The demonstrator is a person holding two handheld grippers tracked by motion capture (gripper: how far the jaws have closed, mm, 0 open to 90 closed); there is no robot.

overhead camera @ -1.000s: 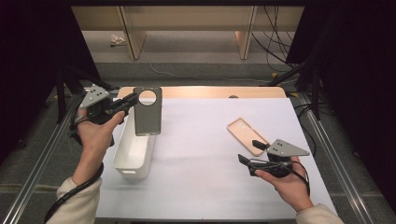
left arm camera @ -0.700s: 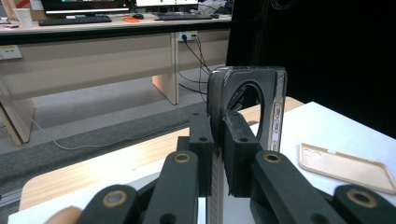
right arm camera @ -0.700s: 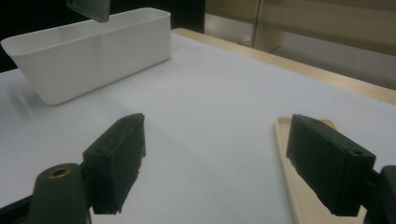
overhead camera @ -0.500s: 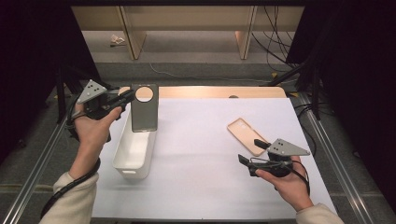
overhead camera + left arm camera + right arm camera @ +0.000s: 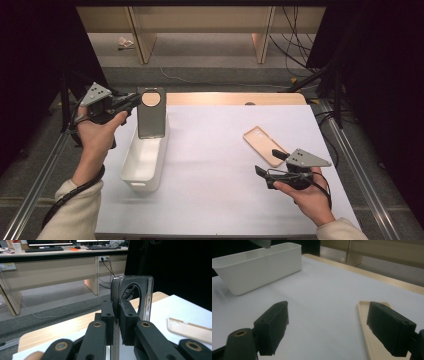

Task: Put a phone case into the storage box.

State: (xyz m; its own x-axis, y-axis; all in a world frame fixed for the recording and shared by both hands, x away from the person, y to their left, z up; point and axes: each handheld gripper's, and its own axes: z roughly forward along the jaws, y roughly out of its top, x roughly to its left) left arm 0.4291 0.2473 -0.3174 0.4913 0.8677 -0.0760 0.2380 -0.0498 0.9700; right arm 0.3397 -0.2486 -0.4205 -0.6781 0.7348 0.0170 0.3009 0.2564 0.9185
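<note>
Grey phone case [image 5: 151, 113] pinched between left gripper [image 5: 127, 103] fingers [image 5: 128, 323], above white bin [image 5: 145, 160]

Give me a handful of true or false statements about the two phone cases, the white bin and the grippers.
1. The left gripper is shut on the dark phone case. True.
2. The dark phone case lies flat on the table. False: it is held upright above the white bin.
3. The right gripper stands open. True.
4. The tan phone case is inside the white bin. False: it lies on the white table, near the right gripper.
5. The right gripper holds the tan phone case. False: its fingers grip nothing.
</note>
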